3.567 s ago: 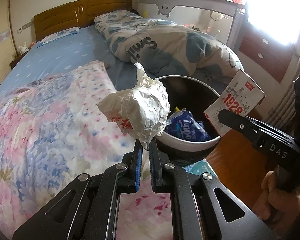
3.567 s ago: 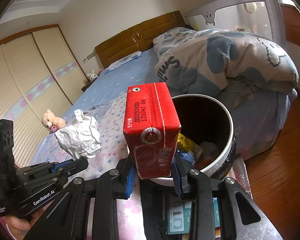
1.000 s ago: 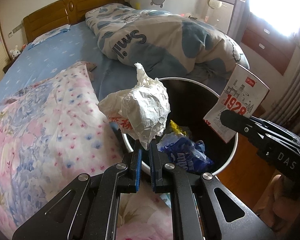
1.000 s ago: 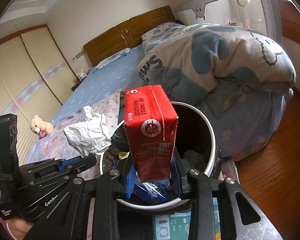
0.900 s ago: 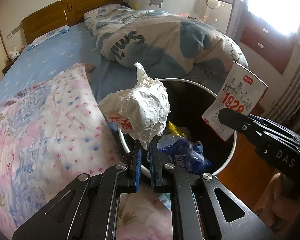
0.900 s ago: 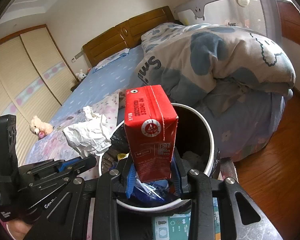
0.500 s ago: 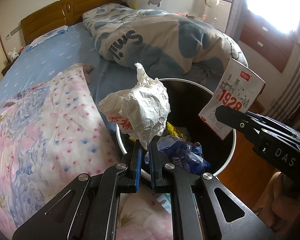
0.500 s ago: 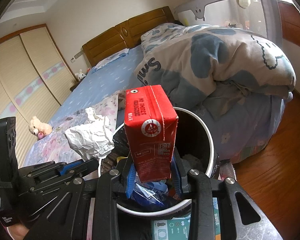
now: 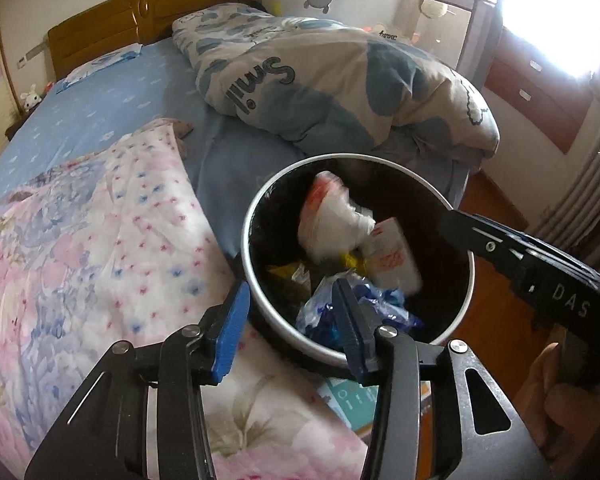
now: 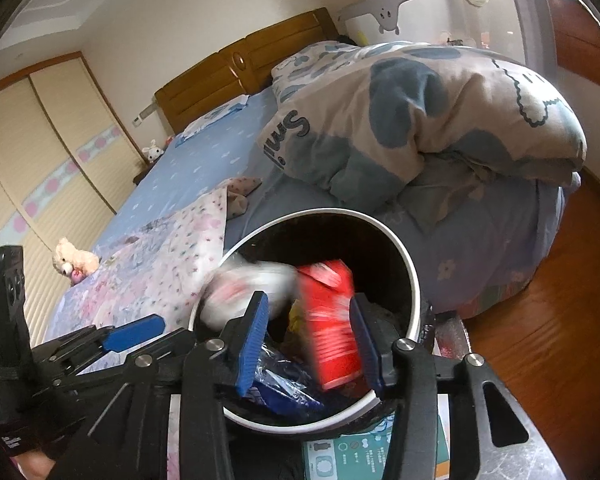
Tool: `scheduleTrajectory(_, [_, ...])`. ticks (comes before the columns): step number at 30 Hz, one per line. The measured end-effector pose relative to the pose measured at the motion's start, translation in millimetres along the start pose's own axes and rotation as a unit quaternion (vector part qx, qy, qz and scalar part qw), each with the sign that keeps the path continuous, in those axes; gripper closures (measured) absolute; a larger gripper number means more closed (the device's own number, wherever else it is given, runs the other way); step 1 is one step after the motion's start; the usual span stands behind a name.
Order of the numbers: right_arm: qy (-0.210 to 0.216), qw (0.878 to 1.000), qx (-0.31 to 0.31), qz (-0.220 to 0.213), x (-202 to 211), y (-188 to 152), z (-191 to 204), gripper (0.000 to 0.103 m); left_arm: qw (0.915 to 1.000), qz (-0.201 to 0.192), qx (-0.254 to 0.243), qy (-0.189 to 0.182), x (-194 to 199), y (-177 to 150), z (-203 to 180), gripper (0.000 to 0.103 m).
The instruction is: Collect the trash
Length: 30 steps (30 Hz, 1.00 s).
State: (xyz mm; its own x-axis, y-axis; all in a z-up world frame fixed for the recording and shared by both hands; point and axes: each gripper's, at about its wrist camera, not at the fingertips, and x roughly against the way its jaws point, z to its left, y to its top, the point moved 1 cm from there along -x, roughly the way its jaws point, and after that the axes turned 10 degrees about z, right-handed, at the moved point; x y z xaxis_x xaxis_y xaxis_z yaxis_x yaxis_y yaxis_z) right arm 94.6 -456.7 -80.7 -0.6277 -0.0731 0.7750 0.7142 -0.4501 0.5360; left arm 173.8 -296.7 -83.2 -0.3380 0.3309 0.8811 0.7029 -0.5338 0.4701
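Flanking a bin (image 9: 256, 216) beside the floral-quilted bed (image 9: 100, 240) (wooden floor (image 10: 540, 320) beyond), both hand-held grippers (image 9: 292, 320) (image 10: 312, 336) opening, empty.

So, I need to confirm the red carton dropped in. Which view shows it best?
The right wrist view: the red carton, motion-blurred, shows its red side inside the bin. The left wrist view shows only its blurred pale face beside the crumpled paper.

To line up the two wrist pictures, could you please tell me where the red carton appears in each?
Left wrist: the red carton shows its pale face, blurred, right of centre inside the bin.
Right wrist: lower centre, blurred, between the opening right gripper's fingers, untouched.
Shared landmark: the bin's white rim.
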Motion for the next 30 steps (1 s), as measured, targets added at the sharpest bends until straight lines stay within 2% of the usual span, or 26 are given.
scheduleTrajectory(3, [-0.002, 1.000, -0.004, -0.005, 5.2, -3.6, -0.2, 0.055, 0.9999, -0.007, 0.013, -0.001, 7.9, -10.1, 8.3, 0.055])
scheduleTrajectory(6, [-0.001, 1.000, -0.005, -0.015, 14.3, -8.8, 4.1, 0.041, 0.9995, -0.017, 0.026, -0.001, 18.9, -24.2, 15.3, 0.053])
scheduleTrajectory(11, [0.011, 1.000, 0.006, -0.028, 27.5, -18.4, 19.7, 0.037, 0.9980, -0.040, 0.049, 0.007, 42.5, -48.1, 26.2, 0.046])
scheduleTrajectory(17, [0.031, 0.998, 0.022, -0.045, 46.3, -33.1, 47.9, 0.024, 0.9929, -0.073, 0.092, 0.017, 77.1, -79.7, 48.6, 0.040])
scheduleTrajectory(21, [0.041, 0.997, 0.033, -0.053, 55.6, -45.8, 66.3, 0.009, 0.9878, -0.095, 0.115, 0.047, 96.7, -104.0, 66.1, 0.026])
scheduleTrajectory(27, [0.038, 0.996, 0.056, -0.064, 58.7, -72.9, 88.1, 0.007, 0.9813, -0.115, 0.130, 0.083, 113.8, -132.2, 81.8, 0.024])
scheduleTrajectory(30, [0.038, 0.994, 0.071, -0.070, 63.3, -80.1, 98.5, 0.007, 0.9741, -0.147, 0.137, 0.104, 135.1, -140.6, 83.5, 0.022])
